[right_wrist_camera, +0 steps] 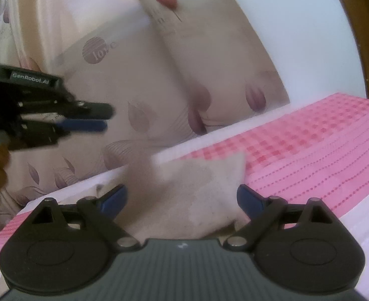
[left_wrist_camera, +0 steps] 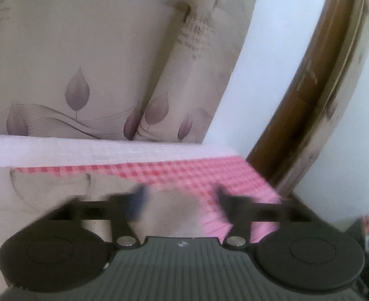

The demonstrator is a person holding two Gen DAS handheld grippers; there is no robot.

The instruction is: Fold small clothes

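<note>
- The small beige cloth (right_wrist_camera: 197, 195) lies rumpled on the bed (right_wrist_camera: 322, 150), soft and fuzzy with a pointed corner, close to the bed's far edge.
- Bed cover is pink gingham with dotted stripes and a white border.
- Behind the bed hangs a cream curtain (right_wrist_camera: 139, 80) printed with purple leaves and "love".
- Right gripper (right_wrist_camera: 181, 198) is low over the cloth, jaws spread wide, nothing pinched.
- Left gripper (left_wrist_camera: 179, 195) is blurry, jaws apart and empty, above the bed by the cloth.
- No containers here.
</note>
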